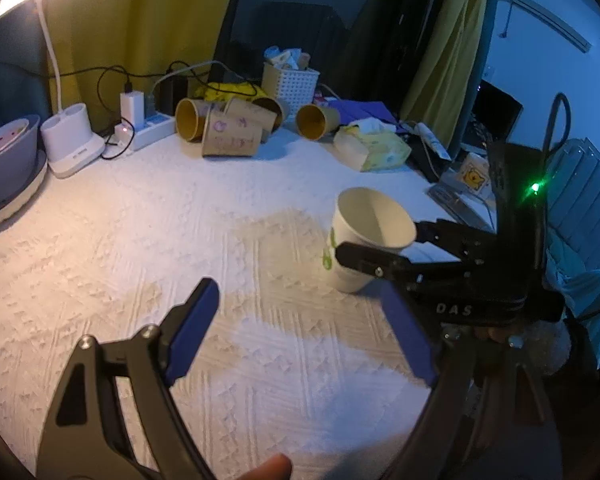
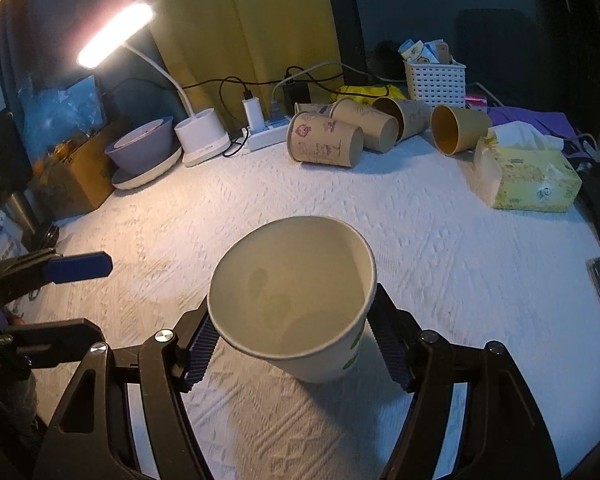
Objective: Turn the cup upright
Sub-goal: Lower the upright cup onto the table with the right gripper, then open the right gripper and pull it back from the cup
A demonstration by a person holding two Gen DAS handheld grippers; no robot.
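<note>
A white paper cup (image 2: 300,304) with green print stands mouth up, slightly tilted, on the white textured cloth (image 2: 440,248). My right gripper (image 2: 296,340) is shut on the white paper cup, its blue ribbed pads pressing both sides below the rim. In the left wrist view the cup (image 1: 364,236) sits at the right with the right gripper's black fingers (image 1: 380,260) around it. My left gripper (image 1: 300,328) is open and empty, to the left of the cup and a little in front of it; one of its blue fingers (image 2: 80,266) shows in the right wrist view.
Several brown paper cups (image 2: 328,140) lie on their sides at the back. A tissue box (image 2: 528,176) sits back right, a white basket (image 2: 434,80) behind it. A lamp base (image 2: 204,136), a power strip (image 2: 264,132) and a grey bowl (image 2: 142,148) stand back left.
</note>
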